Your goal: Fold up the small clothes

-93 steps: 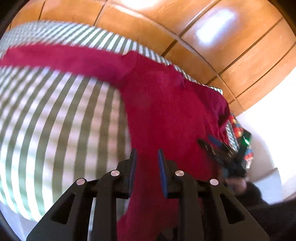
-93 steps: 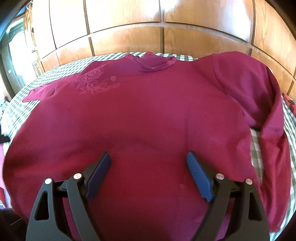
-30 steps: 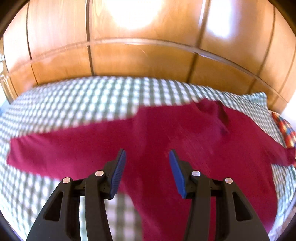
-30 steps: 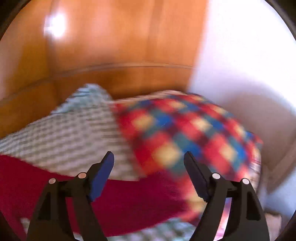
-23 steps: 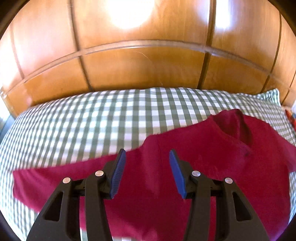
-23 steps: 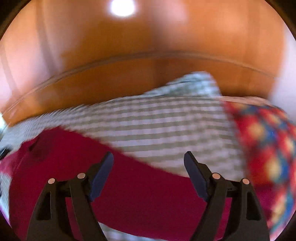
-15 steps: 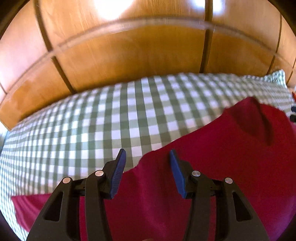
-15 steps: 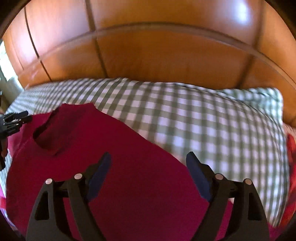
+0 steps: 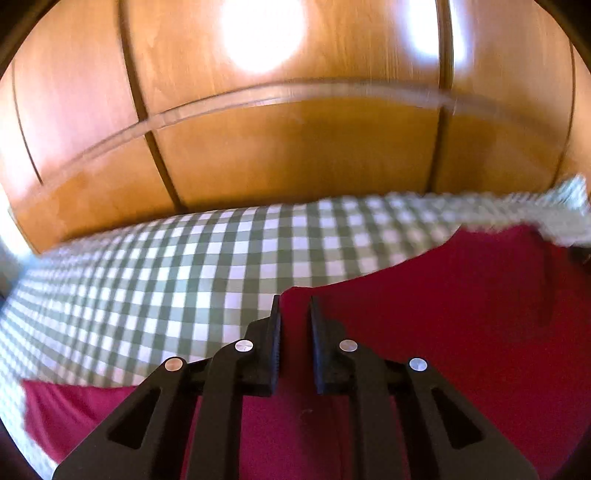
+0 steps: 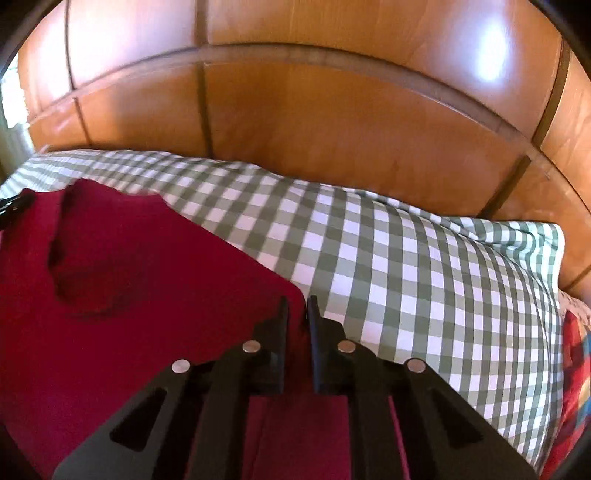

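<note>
**Both grippers pinch the red shirt at its shoulders**

The left gripper has its two black fingers pulled in close, with only a thin gap. A corner of the red shirt sits in that gap. It looks pinched, but the picture is a bit blurry there.

The right gripper is the same. Its fingers are nearly together, and the edge of the red shirt is caught between them.

The shirt lies flat on the bed. Its neck hole shows to the left of the right gripper. One sleeve stretches out low on the left side of the left view.

Under the shirt is a green and white checked sheet. It covers the whole bed.

Behind the bed stands a shiny brown wooden wall with dark lines between its panels. Bright light spots shine on the wood.

At the far right edge of the right view there is a bit of red, blue and yellow checked cloth, just beside the sheet.
</note>
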Demonstrator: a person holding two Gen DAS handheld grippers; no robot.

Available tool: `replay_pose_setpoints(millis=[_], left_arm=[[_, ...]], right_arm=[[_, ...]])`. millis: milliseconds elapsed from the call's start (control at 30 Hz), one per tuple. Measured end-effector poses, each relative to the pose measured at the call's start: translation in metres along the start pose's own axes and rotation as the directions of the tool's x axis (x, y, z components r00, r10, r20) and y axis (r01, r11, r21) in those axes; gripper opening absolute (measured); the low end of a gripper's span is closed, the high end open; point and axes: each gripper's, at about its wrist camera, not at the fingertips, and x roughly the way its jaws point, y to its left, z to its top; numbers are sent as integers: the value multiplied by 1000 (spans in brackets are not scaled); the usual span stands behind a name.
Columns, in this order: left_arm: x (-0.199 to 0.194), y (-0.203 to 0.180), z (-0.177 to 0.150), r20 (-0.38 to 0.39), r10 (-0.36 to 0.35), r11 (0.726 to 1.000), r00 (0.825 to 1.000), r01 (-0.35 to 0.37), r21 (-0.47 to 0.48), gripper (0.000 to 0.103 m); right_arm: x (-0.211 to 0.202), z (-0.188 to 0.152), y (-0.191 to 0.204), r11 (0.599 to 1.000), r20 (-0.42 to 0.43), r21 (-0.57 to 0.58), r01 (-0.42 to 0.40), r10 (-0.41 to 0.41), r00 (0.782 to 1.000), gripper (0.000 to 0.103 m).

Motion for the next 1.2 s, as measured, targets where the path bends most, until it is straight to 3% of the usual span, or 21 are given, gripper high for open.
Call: replay_pose_setpoints(millis=[67,133,167,200,233,300,433,600,733,767,800,867,900,967,1033,1133,1200], left_arm=[[23,-15,-7,-71,60,997,996,-56,59,13],[33,-19,-14,-97,86,995,992,-81,58,14],[28,-19,-13,-94,94,995,991,-91,40,16],[25,-18,-10,-100,87,996,991,-86,18,21],[19,-14,-10,-106,74,997,992,-76,-14,26],[-6,-1,-13,-84,52,994,995,-60,-93,33],[-63,9,-34,-9,-37,983,999,35,-178,34],[-128,-24,-89,23,-205,968,979,206,-146,34],[-140,-51,-137,-56,-163,985,985,159,-73,34],[-137,-49,-154,-85,-120,991,989,114,-77,34],[-131,-47,-158,-87,-104,992,991,97,-78,34],[-136,-44,-169,-54,-111,990,992,105,-91,34],[-137,-45,-168,-59,-105,990,993,99,-96,34],[-140,-50,-167,-70,-84,992,994,77,-100,34],[-139,-48,-167,-70,-70,992,995,62,-107,34],[-146,-51,-170,-67,-59,993,996,52,-104,41],[-156,-49,-175,-71,-61,990,996,52,-130,41]], right_arm=[[11,-2,9,999,4,-23,47,-46,999,11],[7,-3,8,997,18,-3,80,-79,997,20],[5,-1,6,996,15,16,82,-83,996,34],[0,-2,2,996,13,41,84,-85,996,59],[-10,-4,-5,994,27,82,71,-73,997,67],[-27,-10,-8,991,56,121,54,-61,997,67],[-76,-37,-2,983,121,182,-26,3,993,67],[-112,-97,40,962,101,160,-223,209,973,66],[-120,-153,49,960,30,194,-204,202,979,66],[-119,-164,43,960,17,214,-180,181,983,65],[-121,-177,36,959,29,224,-176,174,984,60],[-131,-191,26,948,71,255,-189,176,982,58],[-133,-194,18,941,42,304,-146,140,989,78],[-144,-206,-10,871,87,441,-217,199,976,78],[-158,-221,-42,815,120,545,-199,160,980,78],[-178,-260,-102,677,152,716,-172,88,984,77],[-185,-288,-148,561,150,817,-135,20,989,68]])
